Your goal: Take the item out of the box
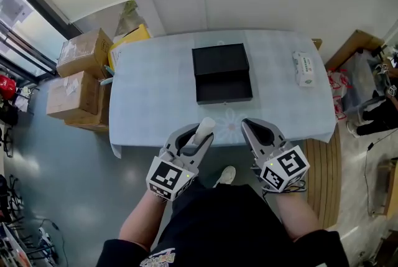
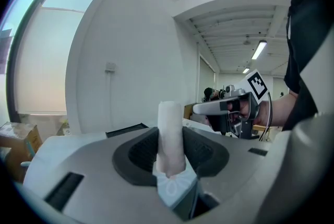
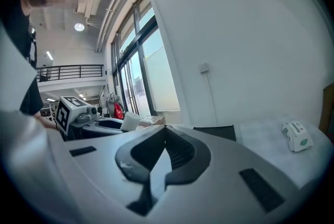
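The black box (image 1: 222, 86) lies open in the middle of the table (image 1: 149, 104), its lid (image 1: 220, 59) just behind it and its inside dark. My left gripper (image 1: 200, 137) is off the table's near edge, shut on a white cylindrical item (image 1: 206, 127) that stands upright between the jaws. In the left gripper view the white item (image 2: 170, 129) fills the gap of the left gripper (image 2: 171, 140), with the box (image 2: 125, 129) low behind it. My right gripper (image 1: 249, 125) hovers beside it, shut and holding nothing; in its own view the right gripper (image 3: 166, 131) has its tips together.
A white tissue pack (image 1: 303, 68) lies at the table's right end, and the right gripper view also catches the tissue pack (image 3: 295, 136). Cardboard boxes (image 1: 78, 73) are stacked left of the table. A white wall runs behind it. A wooden platform (image 1: 326, 172) lies at the right.
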### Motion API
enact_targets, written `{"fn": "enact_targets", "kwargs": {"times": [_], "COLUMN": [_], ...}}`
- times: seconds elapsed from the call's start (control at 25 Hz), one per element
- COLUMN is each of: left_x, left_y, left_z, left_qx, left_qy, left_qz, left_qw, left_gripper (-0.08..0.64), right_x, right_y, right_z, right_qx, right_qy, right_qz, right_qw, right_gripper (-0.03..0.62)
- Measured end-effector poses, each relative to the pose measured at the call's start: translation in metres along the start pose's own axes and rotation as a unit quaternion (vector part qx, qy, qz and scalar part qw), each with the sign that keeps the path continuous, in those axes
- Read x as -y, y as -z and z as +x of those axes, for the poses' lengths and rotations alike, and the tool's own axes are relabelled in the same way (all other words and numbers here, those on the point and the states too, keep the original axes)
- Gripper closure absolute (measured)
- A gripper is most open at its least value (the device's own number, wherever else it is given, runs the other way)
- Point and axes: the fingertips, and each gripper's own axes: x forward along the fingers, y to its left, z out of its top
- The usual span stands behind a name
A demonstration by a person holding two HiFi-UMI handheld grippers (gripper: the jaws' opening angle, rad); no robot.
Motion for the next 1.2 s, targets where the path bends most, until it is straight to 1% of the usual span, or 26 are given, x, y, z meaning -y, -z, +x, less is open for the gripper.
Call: {"fn": "enact_targets", "kwargs": {"times": [0.16,0.32,0.52,0.68,0.8,1.0,1.2], "left_x": [-0.008,-0.019,-0.022,-0.024,-0.024,-0.022,-0.023], "left_y": [-0.002,-0.005,0.002,0.006,0.009,0.01,0.016], "left_z": [-0.023,-0.043,-0.069,-0.082,-0.091,-0.1,-0.111], "left_qx": [0.004,0.008,0.003,0.008,0.012,0.021,0.02], "left_qy": [0.004,0.015,0.04,0.063,0.079,0.1,0.113], "left_qz": [0.005,0.003,-0.002,0.0,-0.005,-0.008,-0.009], "left_qw": [1.0,0.9999,0.9992,0.998,0.9968,0.9947,0.9934], "left_gripper": [0.416,0.416,0.416,0.416,0.416,0.416,0.416], "right_x": [-0.017,-0.032,-0.061,-0.078,-0.093,-0.105,-0.117], "right_y": [0.001,-0.002,0.007,0.015,0.02,0.025,0.029], "right_z": [0.004,0.012,0.015,0.012,0.006,-0.005,-0.007], "right_qx": [0.002,0.008,0.011,0.017,0.014,0.017,0.02], "right_qy": [0.007,0.024,0.047,0.071,0.09,0.119,0.135], "right_qz": [0.008,0.013,0.022,0.025,0.024,0.026,0.026], "right_qw": [1.0,1.0,0.999,0.997,0.996,0.992,0.99], "right_gripper": [0.583,0.583,0.583,0.583,0.583,0.583,0.583]}}
